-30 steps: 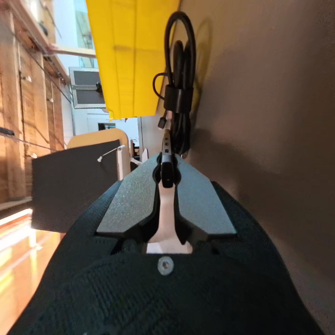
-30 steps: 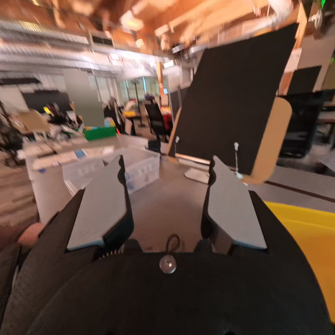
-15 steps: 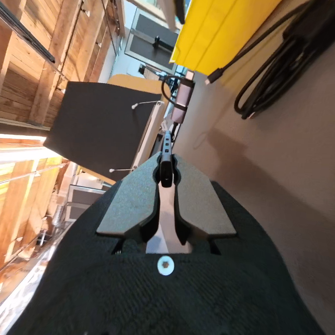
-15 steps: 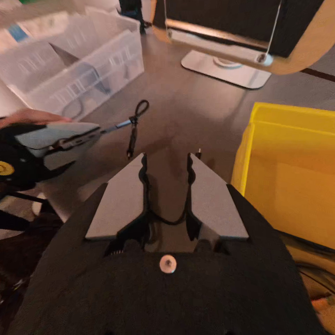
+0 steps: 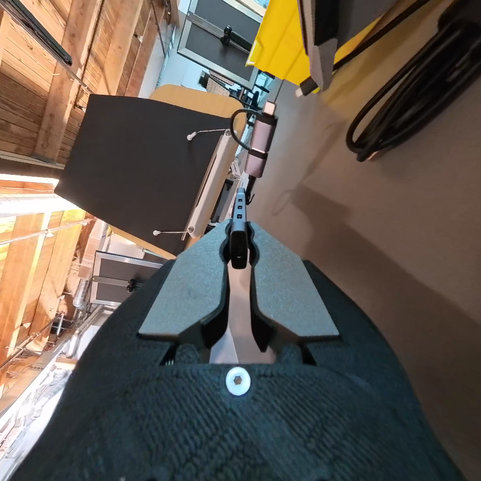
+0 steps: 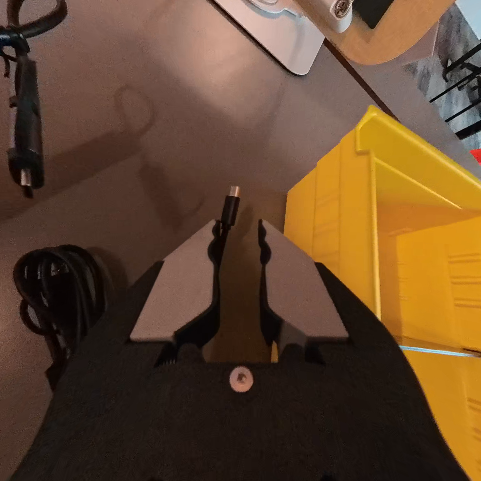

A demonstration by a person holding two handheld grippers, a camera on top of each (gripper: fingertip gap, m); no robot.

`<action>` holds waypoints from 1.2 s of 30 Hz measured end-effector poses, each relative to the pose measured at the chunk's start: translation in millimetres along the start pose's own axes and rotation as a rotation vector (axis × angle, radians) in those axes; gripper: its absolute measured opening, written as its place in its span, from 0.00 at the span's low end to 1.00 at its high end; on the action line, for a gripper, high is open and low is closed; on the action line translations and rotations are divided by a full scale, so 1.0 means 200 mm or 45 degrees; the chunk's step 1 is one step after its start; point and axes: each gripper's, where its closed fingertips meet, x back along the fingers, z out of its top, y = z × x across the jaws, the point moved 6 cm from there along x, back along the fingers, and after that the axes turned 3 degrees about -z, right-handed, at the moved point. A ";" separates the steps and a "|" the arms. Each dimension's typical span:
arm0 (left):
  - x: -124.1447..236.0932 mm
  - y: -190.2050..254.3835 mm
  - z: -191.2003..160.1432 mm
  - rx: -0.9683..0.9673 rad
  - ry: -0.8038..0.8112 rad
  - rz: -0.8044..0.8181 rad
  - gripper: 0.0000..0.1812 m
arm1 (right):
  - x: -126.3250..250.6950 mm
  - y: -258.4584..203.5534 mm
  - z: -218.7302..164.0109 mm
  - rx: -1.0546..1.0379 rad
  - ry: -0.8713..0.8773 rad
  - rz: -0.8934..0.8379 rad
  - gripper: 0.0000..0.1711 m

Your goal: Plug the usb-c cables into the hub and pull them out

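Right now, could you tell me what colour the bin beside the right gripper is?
Bright yellow bin; it shows best in the right wrist view.

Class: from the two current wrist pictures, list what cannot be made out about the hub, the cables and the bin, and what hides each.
- Hub, left wrist view: the left gripper covers its rear; ports too small to judge.
- USB-C plug, right wrist view: its cable runs behind a finger of the open right gripper; contact unclear.
- Coiled cable: ends hidden under the gripper body.
- Yellow bin: cut off by the frame edge.
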 end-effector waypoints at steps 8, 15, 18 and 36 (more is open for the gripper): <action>0.00 0.01 0.01 -0.049 0.000 0.006 0.04 | -0.02 -0.06 0.01 -0.104 0.117 0.293 0.05; -0.01 -0.02 -0.03 -0.062 -0.013 0.009 0.04 | 0.15 -0.17 0.10 -0.208 0.306 0.906 0.04; -0.01 -0.03 -0.04 -0.090 -0.018 0.047 0.04 | 0.20 -0.18 0.10 -0.196 0.323 1.059 0.04; -0.03 -0.04 -0.07 0.118 -0.085 -0.025 0.04 | 0.34 -0.54 0.24 1.052 0.748 -0.353 0.02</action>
